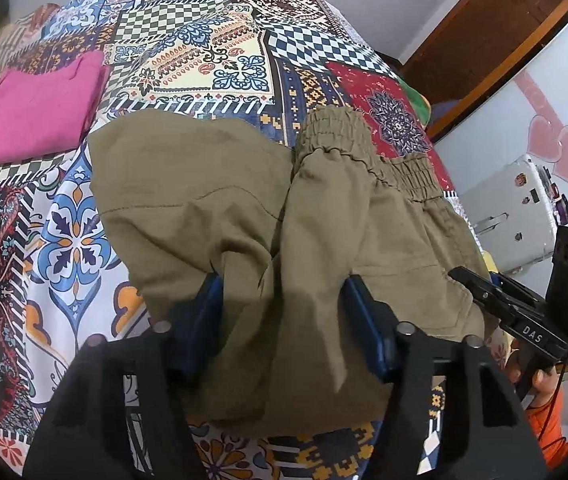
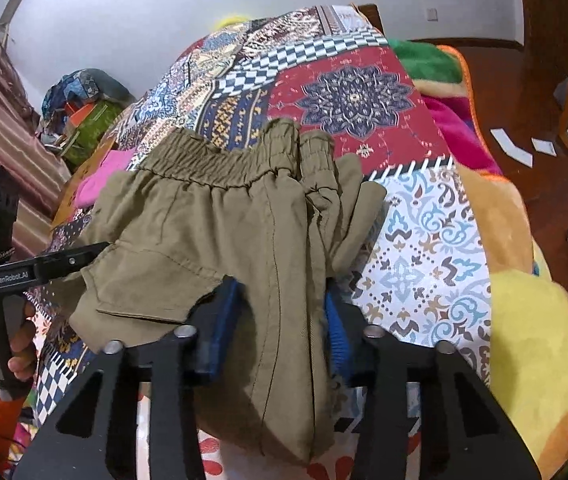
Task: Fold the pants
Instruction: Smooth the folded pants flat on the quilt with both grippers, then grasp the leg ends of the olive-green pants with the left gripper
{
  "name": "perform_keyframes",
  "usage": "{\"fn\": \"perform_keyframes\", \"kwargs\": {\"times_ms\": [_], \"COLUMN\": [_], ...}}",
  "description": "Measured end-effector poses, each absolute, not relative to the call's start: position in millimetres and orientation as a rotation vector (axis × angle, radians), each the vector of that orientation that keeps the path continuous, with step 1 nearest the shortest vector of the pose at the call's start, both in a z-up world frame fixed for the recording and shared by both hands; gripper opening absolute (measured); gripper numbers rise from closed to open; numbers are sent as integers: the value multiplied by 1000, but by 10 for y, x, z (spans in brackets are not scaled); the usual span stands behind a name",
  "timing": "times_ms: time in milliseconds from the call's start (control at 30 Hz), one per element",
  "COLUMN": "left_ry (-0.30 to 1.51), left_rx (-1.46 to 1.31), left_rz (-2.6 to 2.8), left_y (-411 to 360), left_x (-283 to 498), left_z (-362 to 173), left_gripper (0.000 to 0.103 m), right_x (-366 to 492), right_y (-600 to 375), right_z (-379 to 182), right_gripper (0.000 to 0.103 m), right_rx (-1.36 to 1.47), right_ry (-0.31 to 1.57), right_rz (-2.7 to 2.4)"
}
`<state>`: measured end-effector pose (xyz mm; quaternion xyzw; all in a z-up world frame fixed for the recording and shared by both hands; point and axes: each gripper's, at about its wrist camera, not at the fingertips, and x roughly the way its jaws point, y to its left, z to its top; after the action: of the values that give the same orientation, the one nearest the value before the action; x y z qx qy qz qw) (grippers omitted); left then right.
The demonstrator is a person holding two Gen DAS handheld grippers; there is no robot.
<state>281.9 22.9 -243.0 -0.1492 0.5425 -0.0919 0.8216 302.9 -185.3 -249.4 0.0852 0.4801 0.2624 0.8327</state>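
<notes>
Olive-green pants (image 1: pixel 244 200) with an elastic waistband (image 1: pixel 335 132) lie partly folded on a patterned bedspread. My left gripper (image 1: pixel 284 284) is shut on a bunched fold of the pants, its blue pads on either side of the cloth. My right gripper (image 2: pixel 282 292) is shut on another fold of the pants (image 2: pixel 212 220) near the side seam. The waistband (image 2: pixel 220 168) lies beyond it. Each gripper shows in the other's view: the right one (image 1: pixel 495 296) at the pants' right edge, the left one (image 2: pixel 64 260) at their left edge.
A folded pink garment (image 1: pixel 36 108) lies on the bedspread (image 1: pixel 188 52) at the far left. Plush blankets (image 2: pixel 531 320) lie along the bed's right side. A white appliance (image 1: pixel 519 216) and wooden frame stand beyond the bed. Bags are piled by a curtain (image 2: pixel 4 140).
</notes>
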Motion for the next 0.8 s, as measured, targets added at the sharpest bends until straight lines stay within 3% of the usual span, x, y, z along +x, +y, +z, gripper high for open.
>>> {"fn": "perform_keyframes", "kwargs": {"times_ms": [33, 100, 333, 800], "left_ry": [1151, 1142, 1123, 1011], "left_rx": [-315, -298, -262, -260], "left_rz": [-199, -201, -205, -190], "left_y": [223, 195, 130, 312], "left_x": [2816, 2809, 2744, 2452], "left_z": [-2417, -2376, -2250, -1813], "left_gripper": [48, 41, 25, 16], "right_x": [3026, 3029, 3031, 2914], "right_y": [-1851, -1853, -1912, -1697], "right_z": [-2481, -2471, -2380, -1919], "right_gripper": [26, 22, 14, 12], "right_rx": [179, 181, 201, 157], "right_ry": [1014, 1010, 991, 881], "right_rz": [558, 558, 564, 610]}}
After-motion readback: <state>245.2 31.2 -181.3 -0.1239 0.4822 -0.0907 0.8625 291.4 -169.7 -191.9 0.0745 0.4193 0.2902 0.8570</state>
